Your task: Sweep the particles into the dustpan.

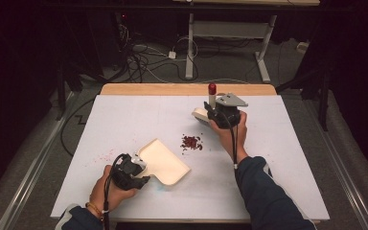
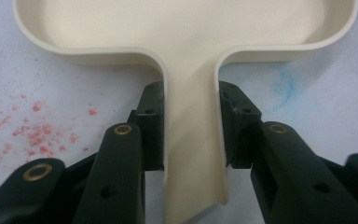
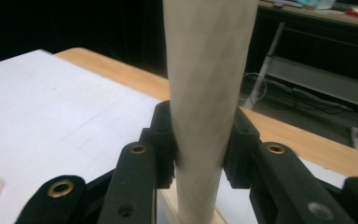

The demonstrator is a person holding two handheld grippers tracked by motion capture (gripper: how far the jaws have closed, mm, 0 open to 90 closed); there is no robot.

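- Left gripper point(image 2: 191, 140) clamps the handle of the dustpan point(image 1: 165, 162); jaws closed on either side of the narrow neck, pads touching both side walls, as the left gripper view shows.
- Right gripper point(image 3: 199, 149) holds the brush point(image 1: 212, 98) by its pale shaft; jaws closed on it, pads pressed to both sides. Brush stands near upright, red tip up, head down toward the table point(image 1: 278, 158).
- Dustpan lies flat on the table, near the front left. Its long axis runs from the handle at our left hand out to the wide mouth, which points away and to the right, toward the crumbs point(image 1: 191, 142).
- Crumbs: a small dark red heap mid-table, between dustpan and brush, apart from both. Faint red specks point(image 2: 32, 135) also lie just beside the left jaws.
- Handling, our judgement: the dustpan looks like thin moulded plastic, light and stiff, smooth enough to slip or swivel if gripped loosely. The neck is the sensible hold; the raised walls give the pads something to bear on.
- The brush shaft tapers and looks smooth, light and rigid. A hold low on the shaft, as now, should give control of the head; we cannot tell how soft the bristles are.
- The crumbs look dry and loose, likely to scatter under a hard stroke.
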